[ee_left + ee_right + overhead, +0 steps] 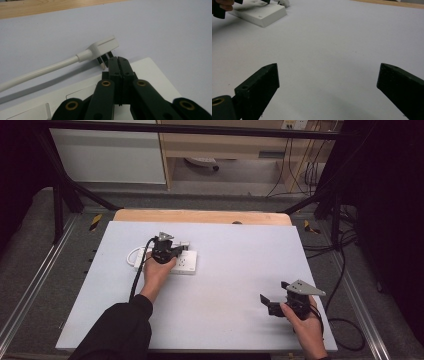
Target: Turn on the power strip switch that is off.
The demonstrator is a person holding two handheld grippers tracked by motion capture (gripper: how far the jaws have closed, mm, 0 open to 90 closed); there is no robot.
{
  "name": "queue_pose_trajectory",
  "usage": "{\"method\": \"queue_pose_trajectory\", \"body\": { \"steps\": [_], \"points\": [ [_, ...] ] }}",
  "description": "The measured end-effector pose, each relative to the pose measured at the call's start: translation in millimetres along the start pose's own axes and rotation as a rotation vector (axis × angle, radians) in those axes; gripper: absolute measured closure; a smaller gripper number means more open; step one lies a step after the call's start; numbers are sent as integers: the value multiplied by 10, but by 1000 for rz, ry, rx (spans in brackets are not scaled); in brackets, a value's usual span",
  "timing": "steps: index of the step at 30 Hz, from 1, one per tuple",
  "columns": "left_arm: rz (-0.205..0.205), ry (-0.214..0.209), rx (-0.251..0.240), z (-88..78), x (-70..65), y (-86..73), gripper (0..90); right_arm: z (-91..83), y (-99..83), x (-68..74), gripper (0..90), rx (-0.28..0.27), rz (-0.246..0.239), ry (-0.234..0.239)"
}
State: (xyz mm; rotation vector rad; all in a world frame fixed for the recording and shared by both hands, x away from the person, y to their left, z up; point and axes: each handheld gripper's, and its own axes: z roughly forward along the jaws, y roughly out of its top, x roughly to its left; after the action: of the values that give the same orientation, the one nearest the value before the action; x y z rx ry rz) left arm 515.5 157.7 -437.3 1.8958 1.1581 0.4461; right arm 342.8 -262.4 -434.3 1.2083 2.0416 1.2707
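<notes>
The white plug (pixel 103 47) lies on the pale desk (pixel 235 270) just beside the far edge of the white power strip (pixel 150 72), prongs turned toward the strip and its thick white cord (pixel 37 72) trailing off across the desk. The left gripper (pixel 117 60) hangs over the strip with its jaws pressed fully together, nothing between them, their tips right at the plug's prongs — whether they touch a prong I cannot tell.

The plug looks like hard moulded plastic: light, rigid, smooth enough to slip under a shallow pinch. Its flat, broad head gives two parallel faces, and those are probably the best place to take hold, across the body just behind the prongs rather than on the prongs themselves. The cord is stiff and springy, so it will likely tug the plug sideways once lifted. The strip is a light box too and may slide when the plug is pushed in.

The right gripper (pixel 272 306) rests near the desk's near right corner, well apart — jaws spread wide and empty.
</notes>
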Motion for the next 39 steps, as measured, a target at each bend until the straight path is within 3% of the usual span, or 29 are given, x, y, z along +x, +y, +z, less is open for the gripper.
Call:
{"method": "queue_pose_trajectory", "body": {
  "steps": [39],
  "points": [
    [10, -13, 1, 1, -5, -16, 900, 2, -3, 9, 44, 7, -2, 4]
  ]
}}
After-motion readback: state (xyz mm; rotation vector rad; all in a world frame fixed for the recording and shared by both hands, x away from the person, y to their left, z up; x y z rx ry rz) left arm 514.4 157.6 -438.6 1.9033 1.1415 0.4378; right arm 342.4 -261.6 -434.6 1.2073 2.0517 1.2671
